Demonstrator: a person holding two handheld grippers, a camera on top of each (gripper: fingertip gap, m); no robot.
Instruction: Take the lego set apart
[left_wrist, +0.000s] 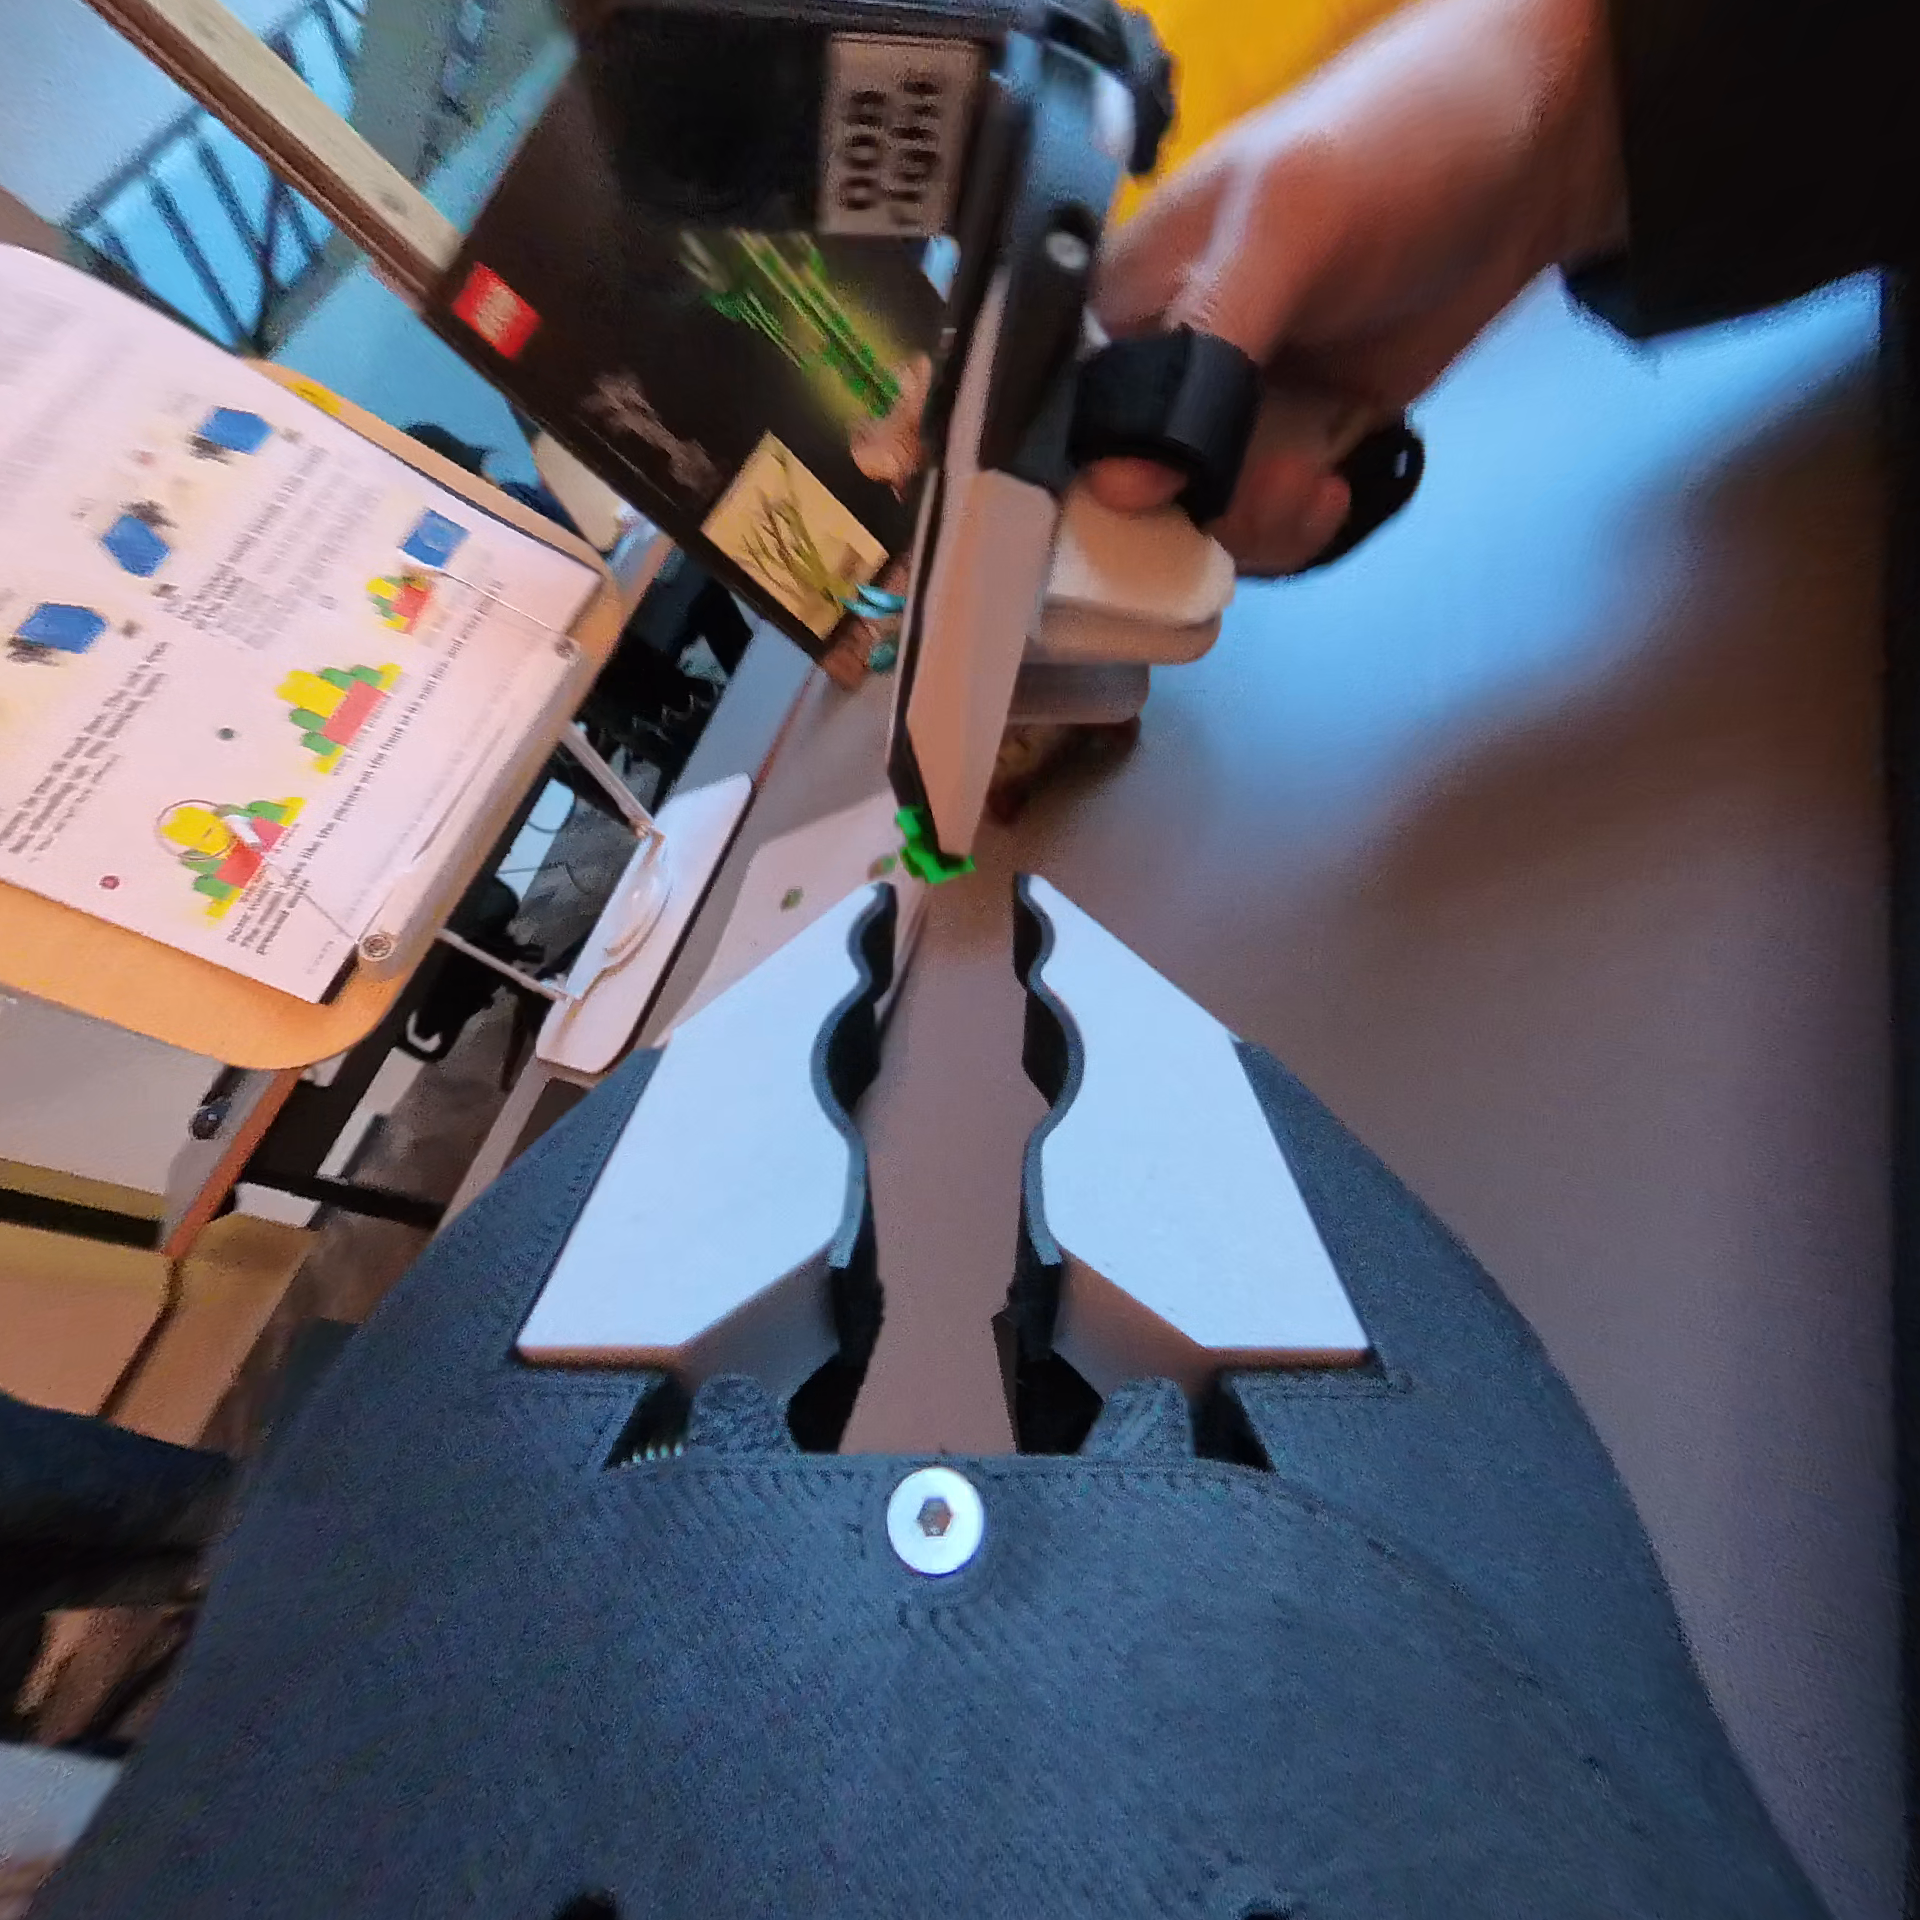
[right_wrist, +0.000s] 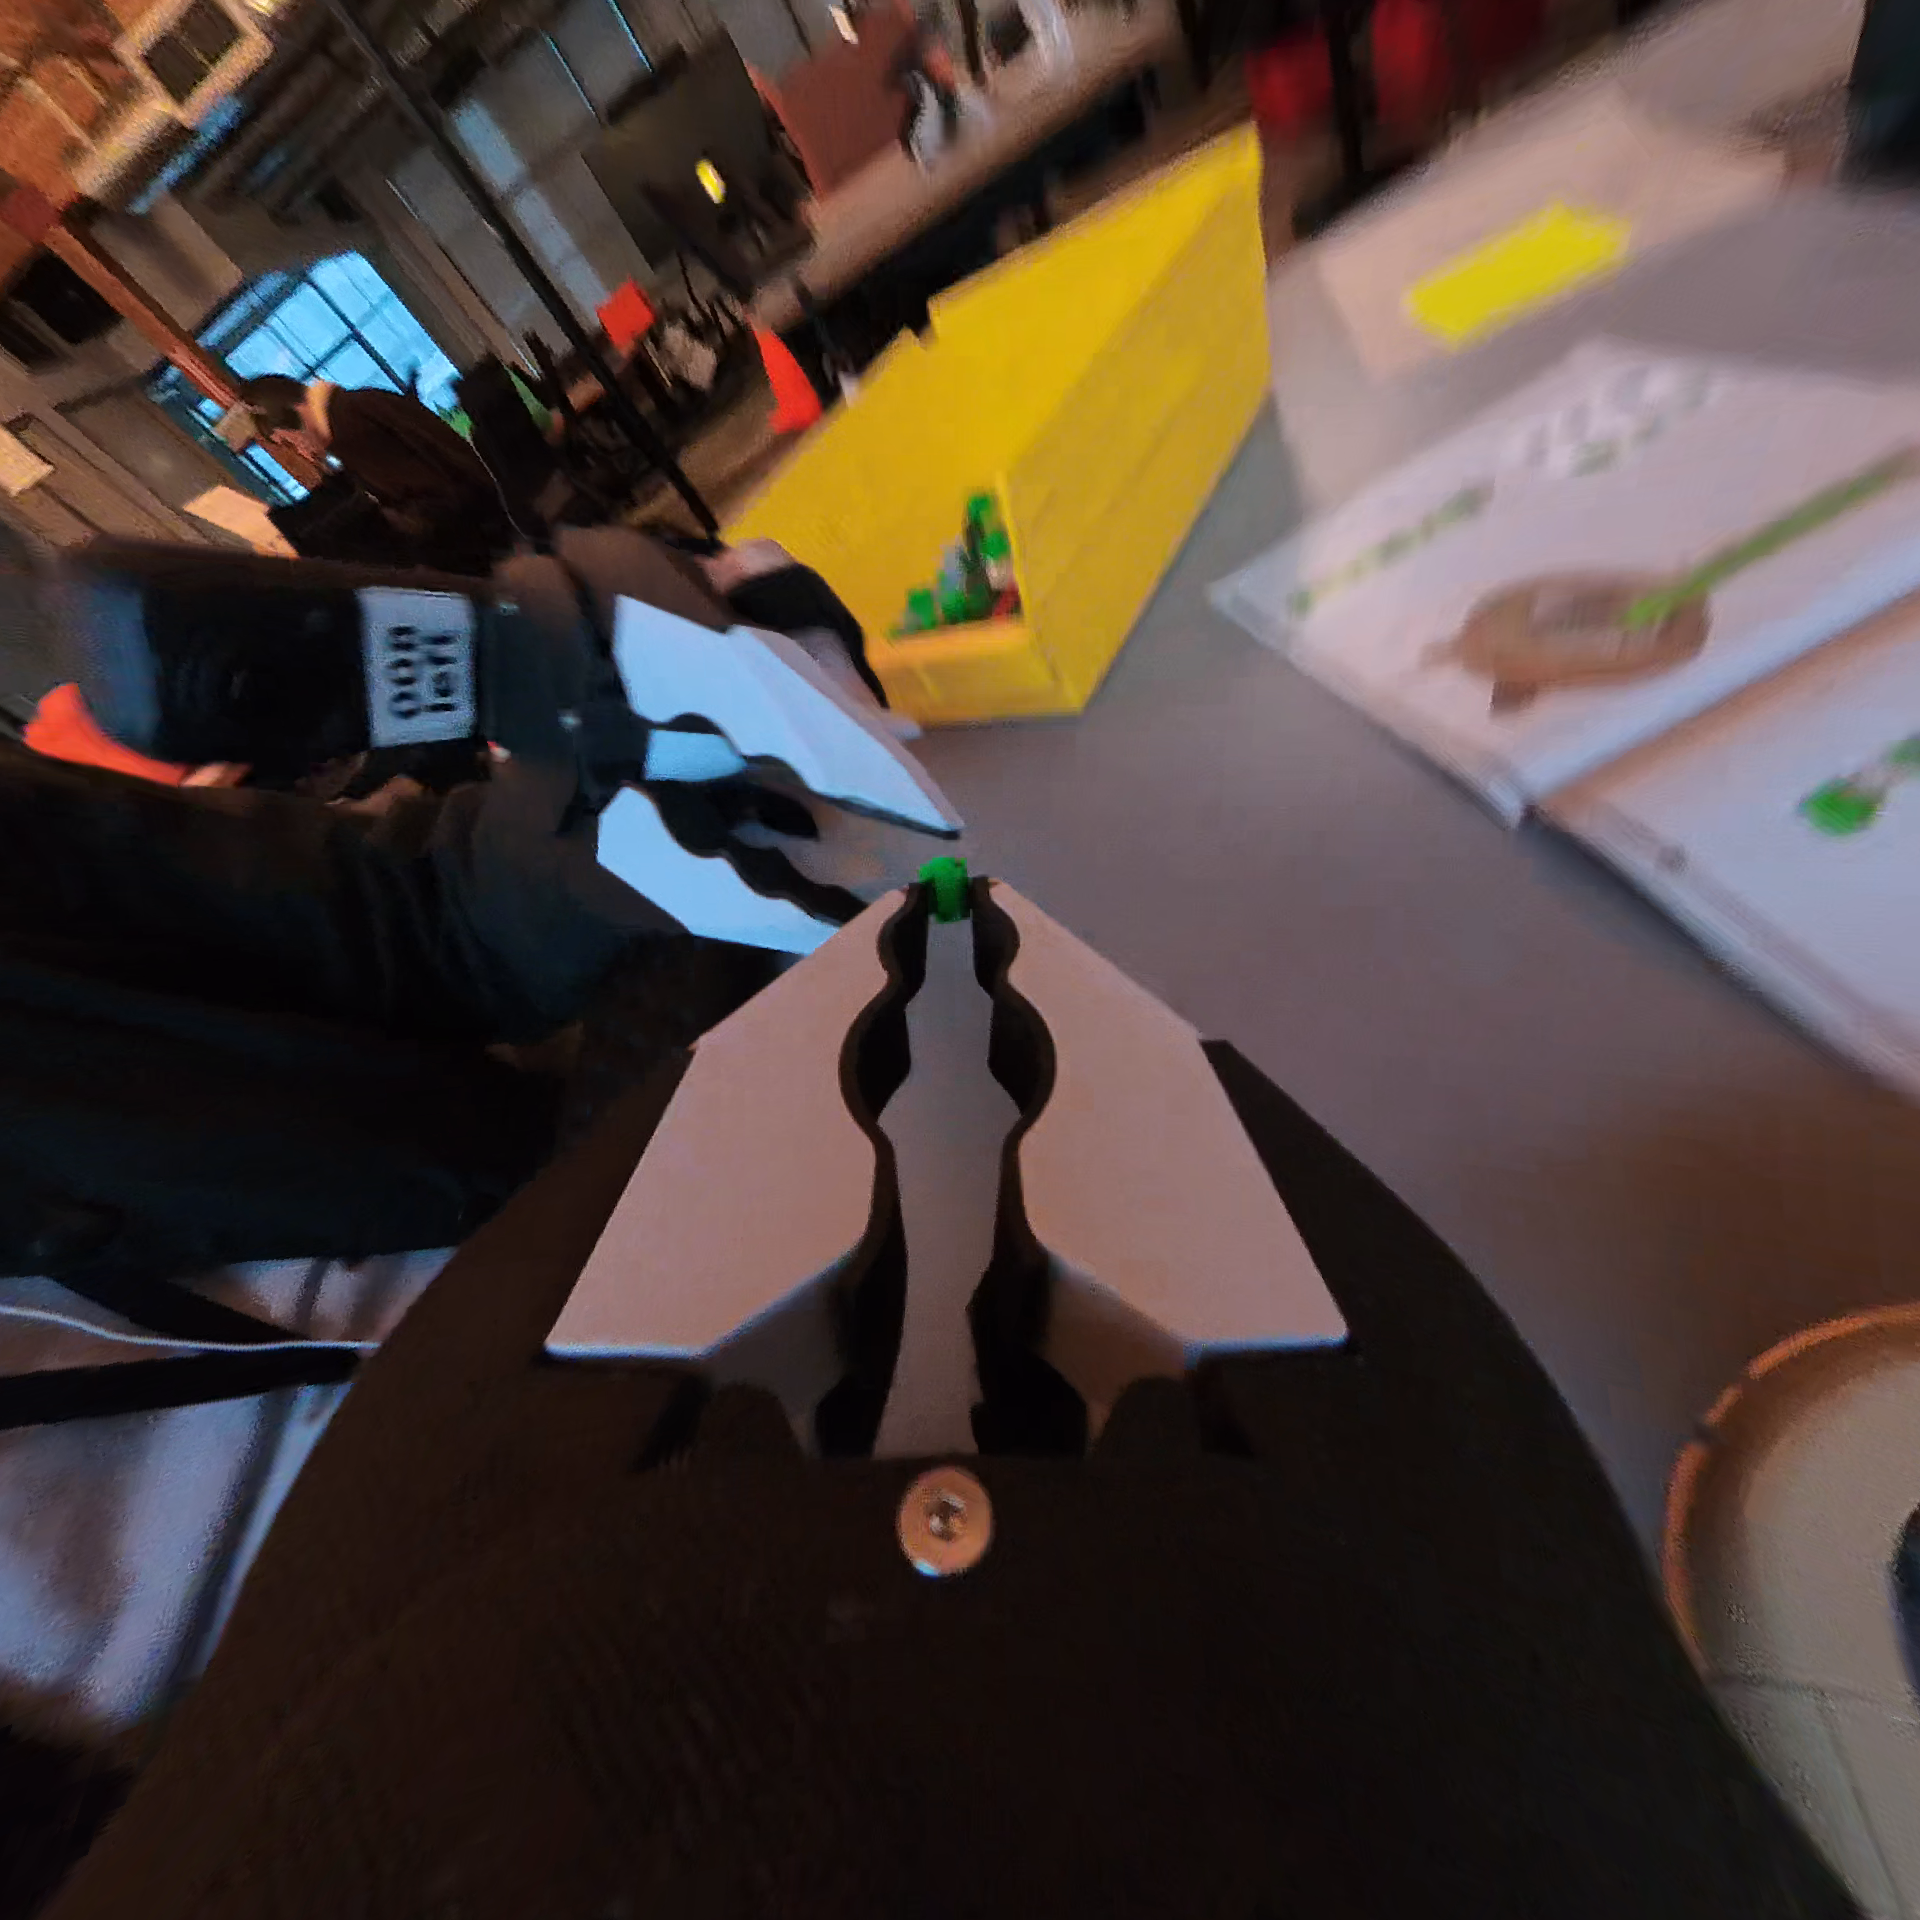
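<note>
Right claw pinches a green piece

Here, on the grey table (right_wrist: 1299, 935), a yellow bin (right_wrist: 1049, 499) holds green lego pieces (right_wrist: 966, 582); the left claw (left_wrist: 951, 904) gapes, released and holding nothing; the right claw (right_wrist: 948, 896) is clenched at its tips on a small green lego piece (right_wrist: 945, 889).

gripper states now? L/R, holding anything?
Left gripper: open, empty.
Right gripper: shut on a green brick at its fingertips.
</note>
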